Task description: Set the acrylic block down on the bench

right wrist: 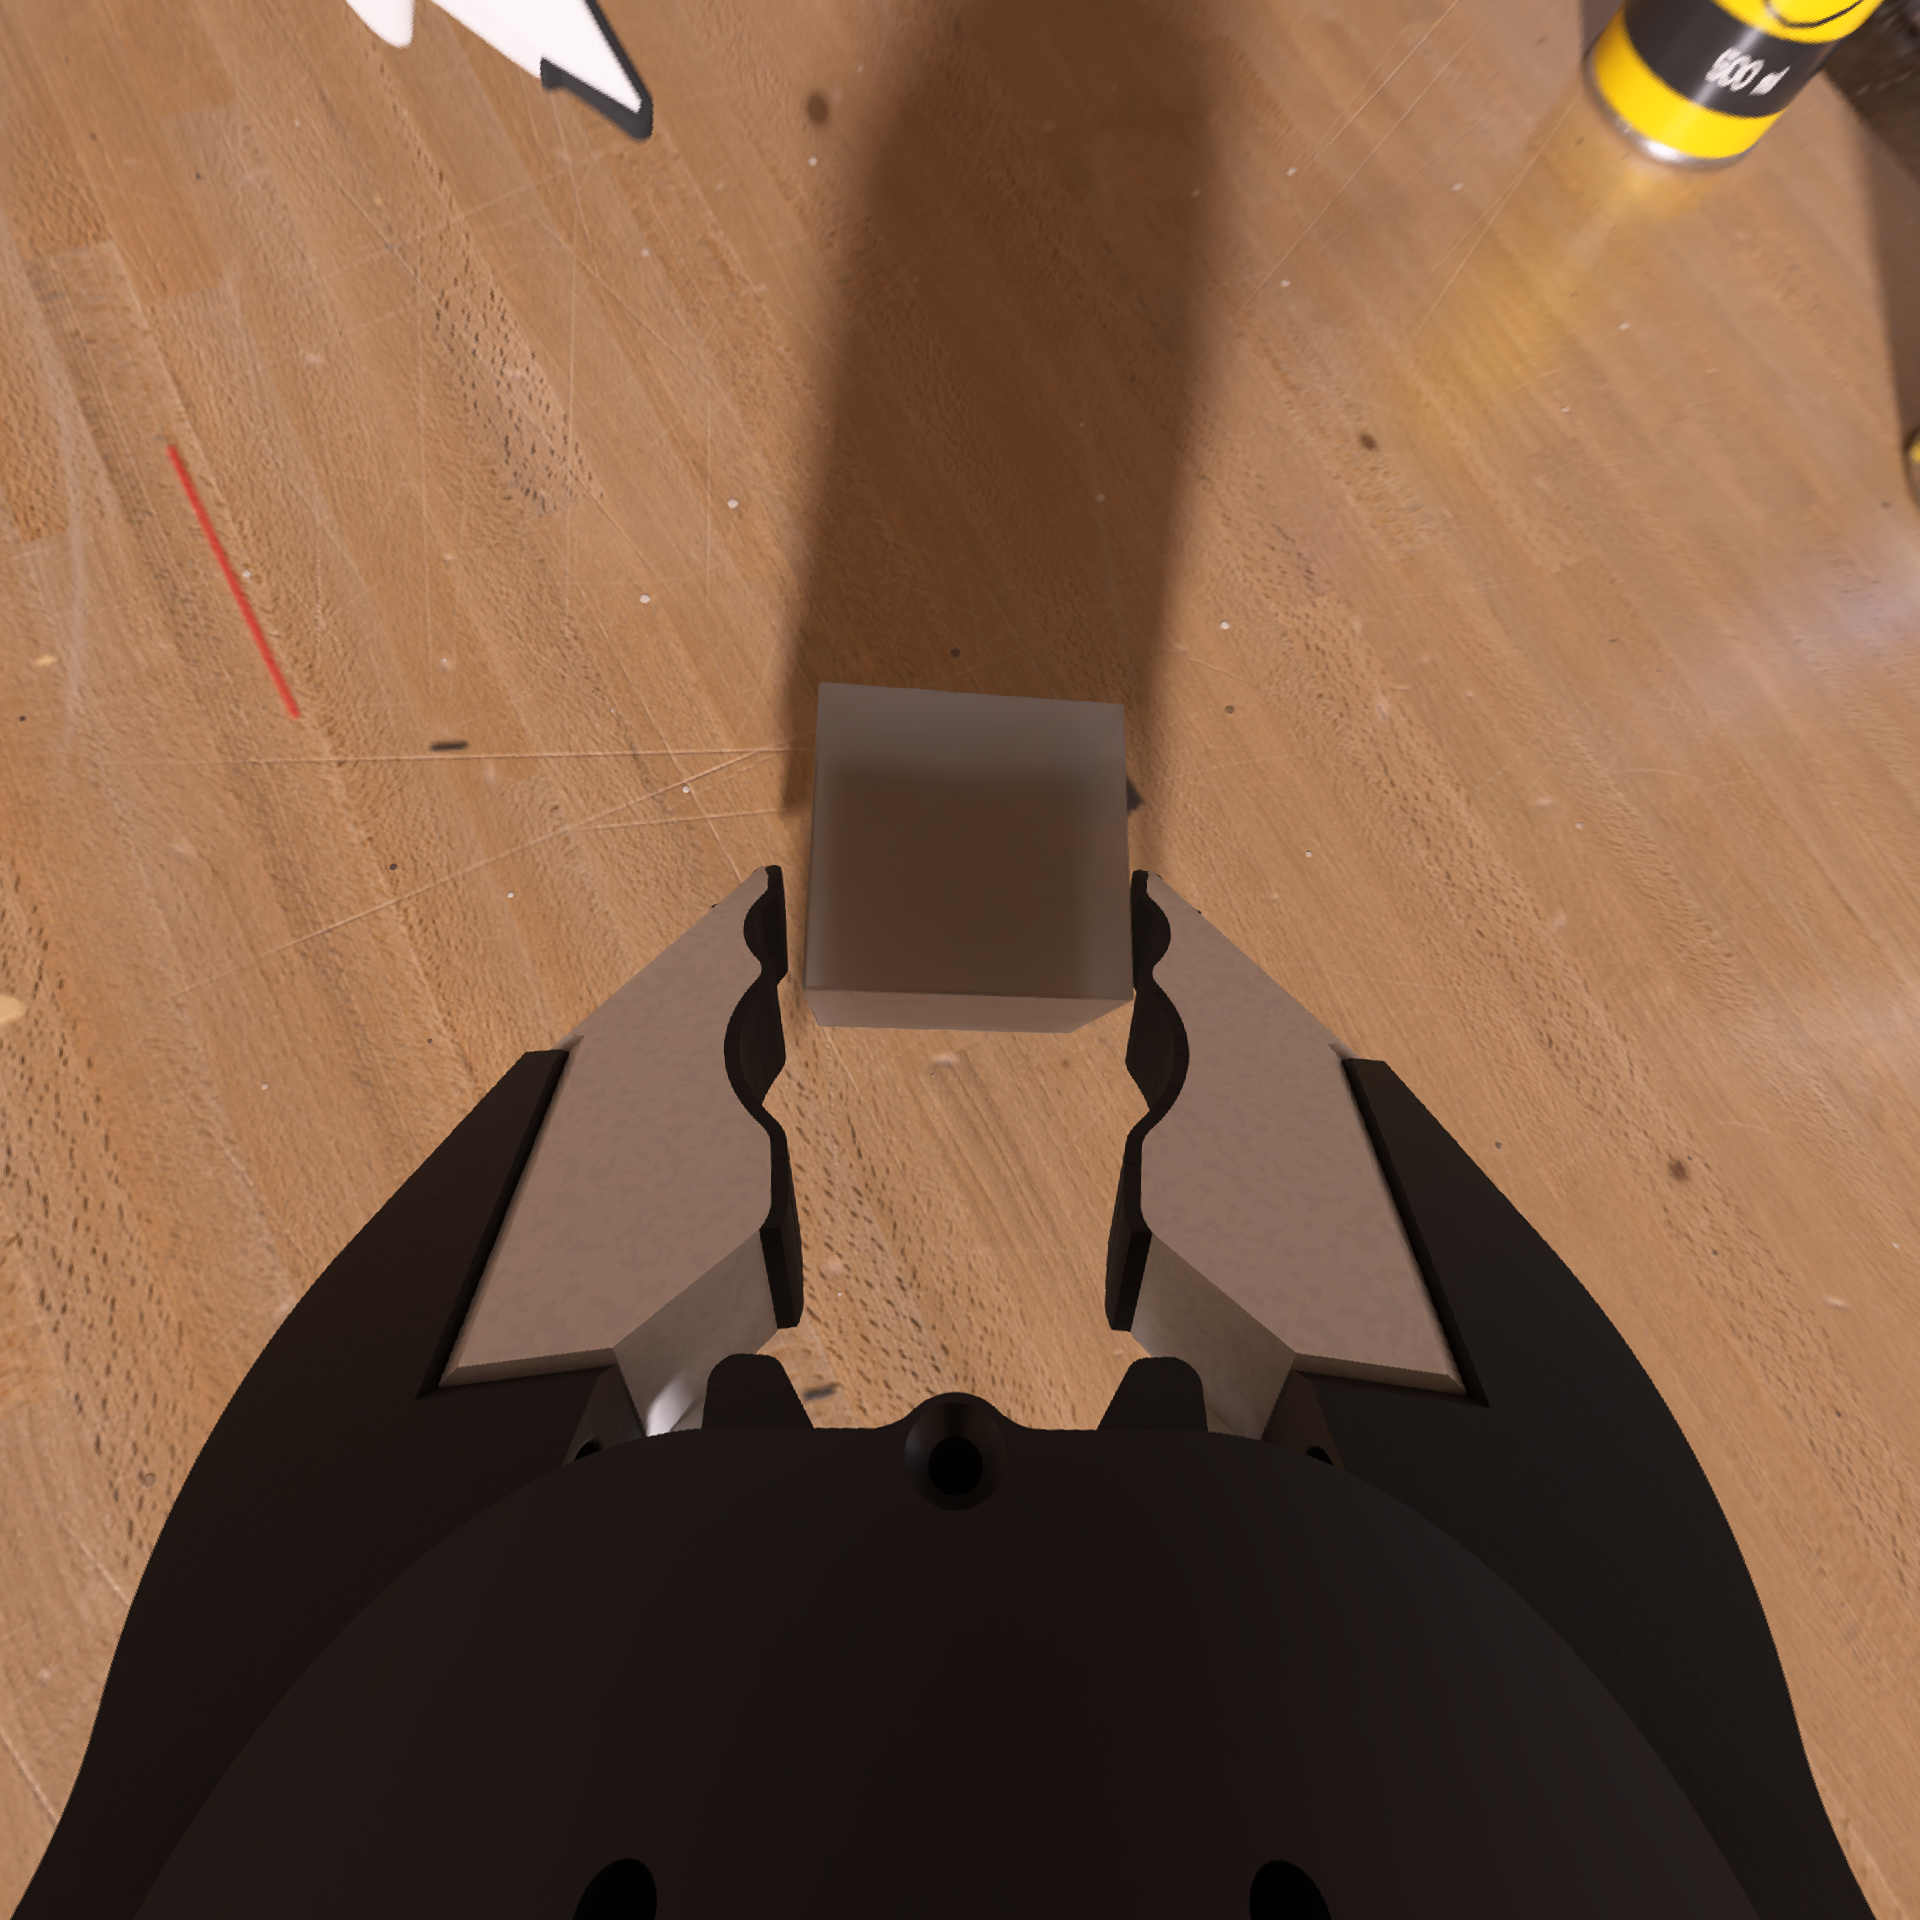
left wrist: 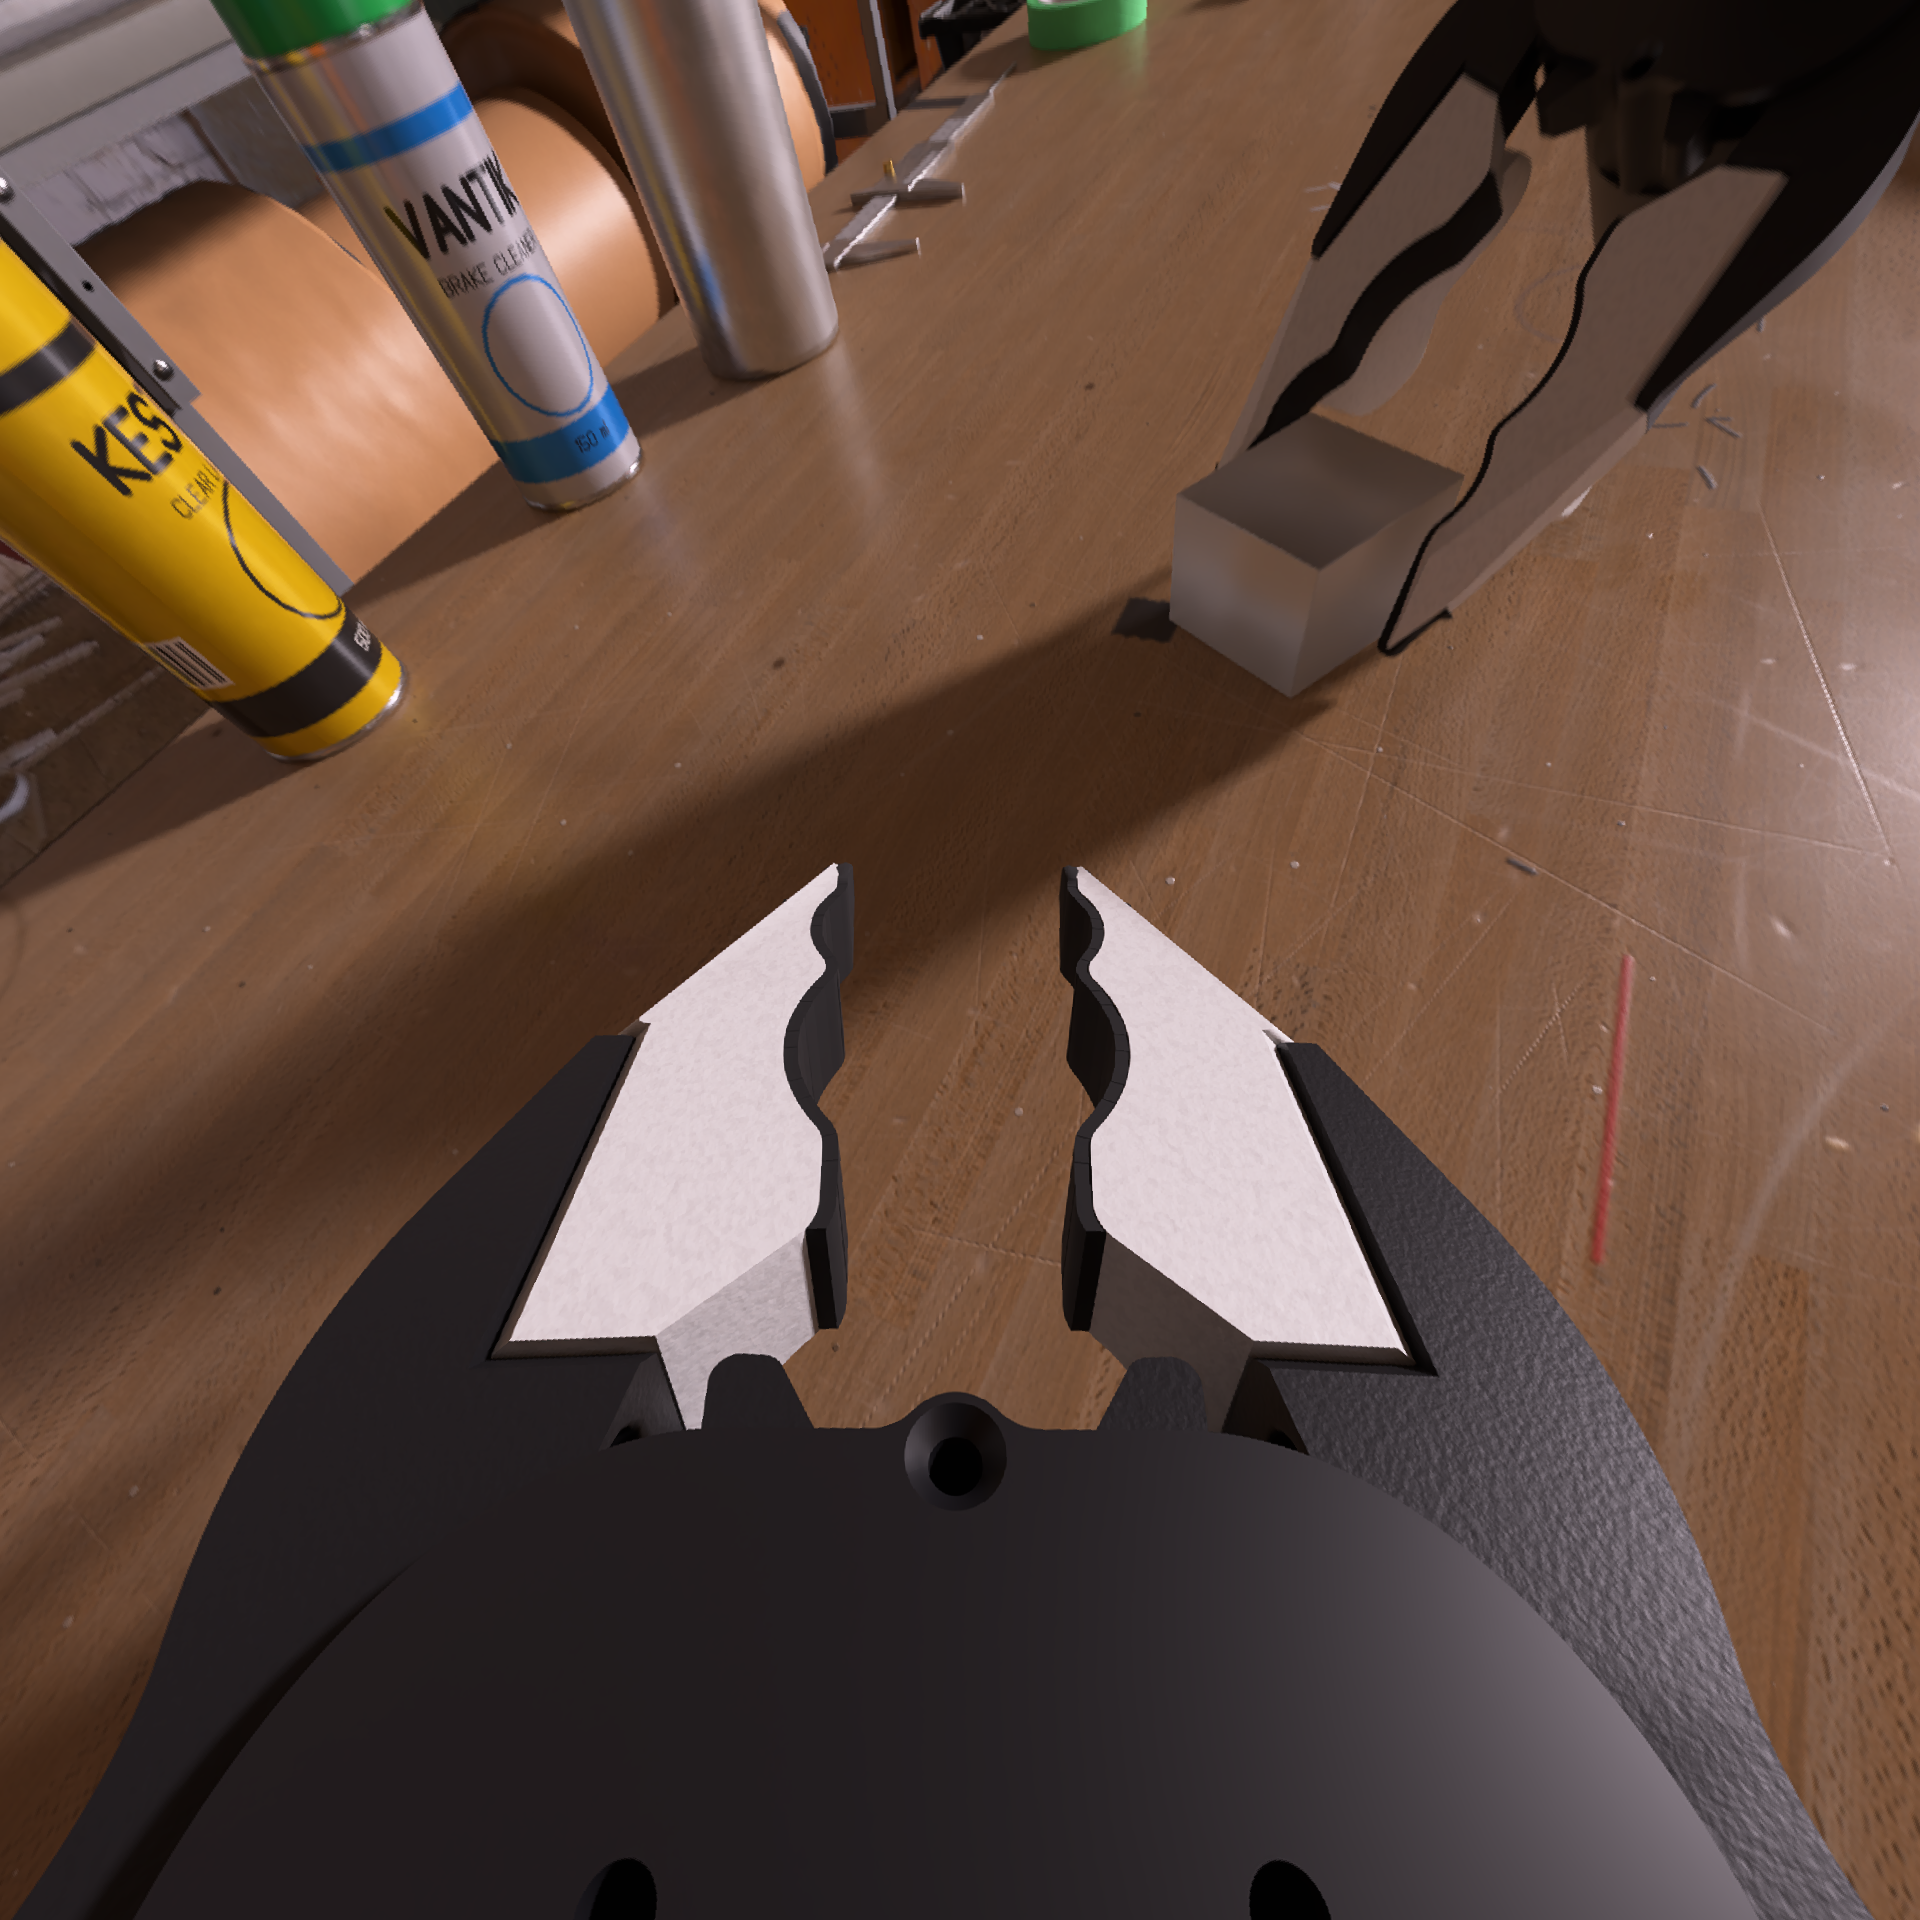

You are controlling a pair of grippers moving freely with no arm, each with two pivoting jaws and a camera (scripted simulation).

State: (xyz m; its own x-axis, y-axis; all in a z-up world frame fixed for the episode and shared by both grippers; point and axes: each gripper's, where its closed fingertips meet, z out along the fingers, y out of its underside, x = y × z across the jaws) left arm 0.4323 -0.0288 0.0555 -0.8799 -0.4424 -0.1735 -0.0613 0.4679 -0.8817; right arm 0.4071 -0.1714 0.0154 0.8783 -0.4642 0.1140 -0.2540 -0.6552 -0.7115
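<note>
**Block down, right gripper straddling it**

The acrylic block (right wrist: 966, 862) sat on the bench (right wrist: 1455, 727), the right gripper (right wrist: 956, 883) spread around it with a sliver of daylight on the left side — released, by the look of it! The left gripper (left wrist: 954, 883) hung well clear, parted and empty. Spray cans (left wrist: 488, 312) and paper rolls (left wrist: 301, 384) crowded the back of the scratched wooden top; a red line (right wrist: 234, 582) lay nearby.
</note>
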